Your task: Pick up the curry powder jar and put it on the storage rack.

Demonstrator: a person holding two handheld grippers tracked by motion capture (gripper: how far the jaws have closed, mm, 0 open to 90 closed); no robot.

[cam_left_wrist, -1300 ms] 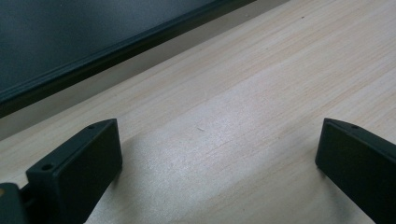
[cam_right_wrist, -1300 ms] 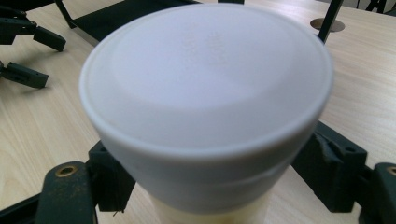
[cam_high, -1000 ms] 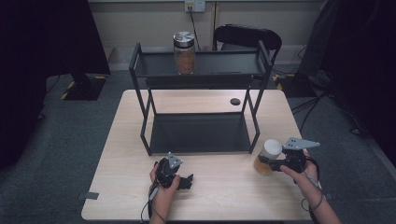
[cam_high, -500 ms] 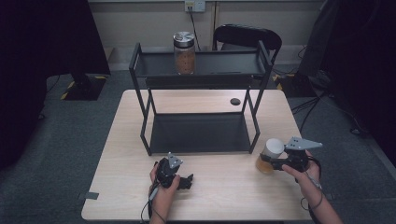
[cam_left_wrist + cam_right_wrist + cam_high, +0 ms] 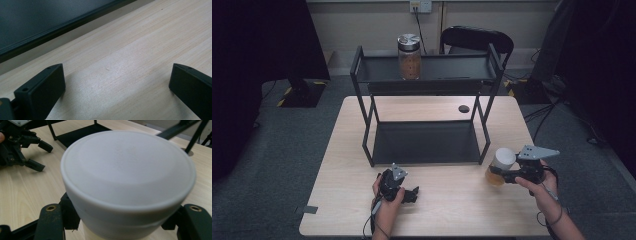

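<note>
Right gripper (image 5: pixel 497 172) jaws clamp white-lidded jar (image 5: pixel 499 165) by black rack (image 5: pixel 424 145). Left gripper (image 5: pixel 409 192) jaws wide, empty, on tabletop (image 5: pixel 452 200). Second jar (image 5: pixel 409 56) on rack's top shelf.

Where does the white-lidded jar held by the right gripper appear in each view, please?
High view: white-lidded jar at lower right, beside the rack's front right leg.
Left gripper view: not in it.
Right gripper view: jar fills the centre, between the jaws.
Shared landmark: the black rack.
</note>
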